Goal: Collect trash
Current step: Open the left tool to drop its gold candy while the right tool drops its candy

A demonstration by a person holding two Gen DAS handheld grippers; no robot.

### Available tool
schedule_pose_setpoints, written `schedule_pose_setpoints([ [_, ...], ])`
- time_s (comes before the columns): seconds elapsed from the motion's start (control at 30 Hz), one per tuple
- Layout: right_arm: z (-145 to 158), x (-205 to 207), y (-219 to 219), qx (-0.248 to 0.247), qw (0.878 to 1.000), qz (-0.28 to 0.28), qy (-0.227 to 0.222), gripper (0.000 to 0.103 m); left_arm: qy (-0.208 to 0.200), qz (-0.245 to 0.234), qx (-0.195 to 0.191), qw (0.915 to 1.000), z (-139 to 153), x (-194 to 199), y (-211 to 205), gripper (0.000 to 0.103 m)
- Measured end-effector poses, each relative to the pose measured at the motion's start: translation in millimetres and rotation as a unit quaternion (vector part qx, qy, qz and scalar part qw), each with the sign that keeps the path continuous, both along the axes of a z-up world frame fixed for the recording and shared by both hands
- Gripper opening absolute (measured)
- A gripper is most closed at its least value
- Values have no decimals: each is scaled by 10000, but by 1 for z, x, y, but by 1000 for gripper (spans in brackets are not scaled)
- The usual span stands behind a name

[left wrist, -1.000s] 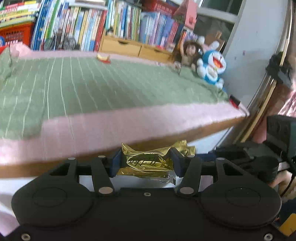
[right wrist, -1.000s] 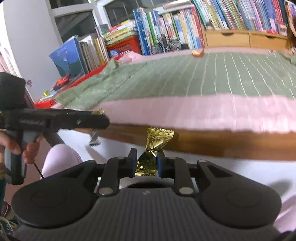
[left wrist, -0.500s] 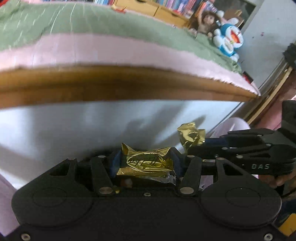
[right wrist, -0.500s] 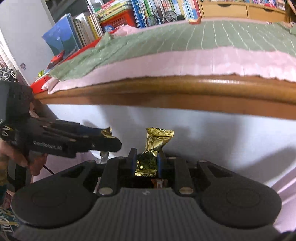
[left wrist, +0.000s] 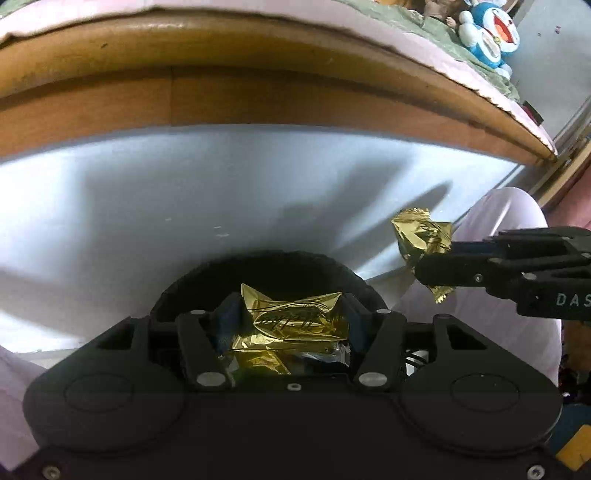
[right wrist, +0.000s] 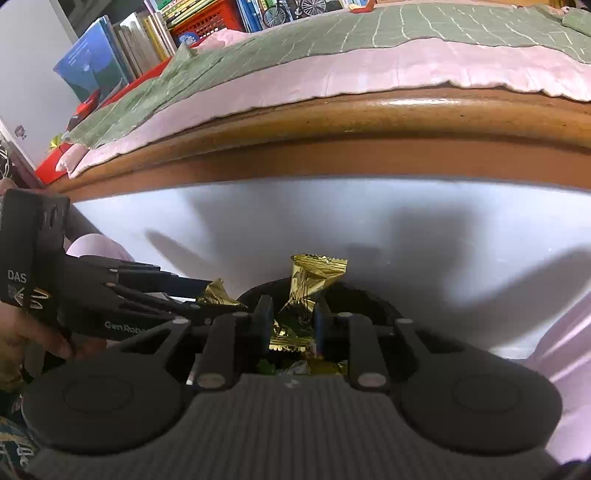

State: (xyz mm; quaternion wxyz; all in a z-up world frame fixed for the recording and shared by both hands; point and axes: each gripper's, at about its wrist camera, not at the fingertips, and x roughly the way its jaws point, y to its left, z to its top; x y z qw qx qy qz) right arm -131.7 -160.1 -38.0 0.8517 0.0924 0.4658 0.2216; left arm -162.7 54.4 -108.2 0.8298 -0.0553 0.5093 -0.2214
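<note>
Both grippers had sunk from bed level to a round black bin [left wrist: 266,266]. At six o'clock, the left gripper [left wrist: 291,321], jaws opening, still cradled a crinkled gold foil wrapper [left wrist: 295,321]; the right gripper [right wrist: 290,319] clenched another gold wrapper [right wrist: 314,277] above it.

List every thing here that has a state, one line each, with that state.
Left gripper: opening, a gold wrapper between its fingers.
Flat gold wrapper: lying crosswise in the left gripper, above the bin.
Right gripper: shut on a wrapper.
Twisted gold wrapper: upright, pinched low down, over the bin.
Black bin: open, trash already inside.
Green blanket: spread on the bed, rumpled at one end.
</note>
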Motion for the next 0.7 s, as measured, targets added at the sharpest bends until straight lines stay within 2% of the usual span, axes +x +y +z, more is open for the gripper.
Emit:
schedule_pose_setpoints([
  [0.03,-1,0,1,13,10000,-8,22,26,7,38,16,10000,-1,1,0,66],
  [0.07,-2,1,1,29,10000,-19,44,26,25,70,38,10000,-1,3,-2,80],
  [0.13,-4,1,0,71,9999,-41,94,26,35,135,115,9998,-2,6,-4,98],
  [0.17,-5,2,0,87,9999,-54,117,26,21,165,170,9997,-2,7,-4,102],
  [0.4,-10,3,3,122,9998,-1,177,26,338,197,551,9977,-15,12,1,103],
  [0.57,-14,6,1,97,9997,-2,222,28,433,437,510,9968,-18,11,14,103],
  [0.7,-14,8,6,-40,9998,51,189,35,472,614,450,9960,-18,11,23,103],
])
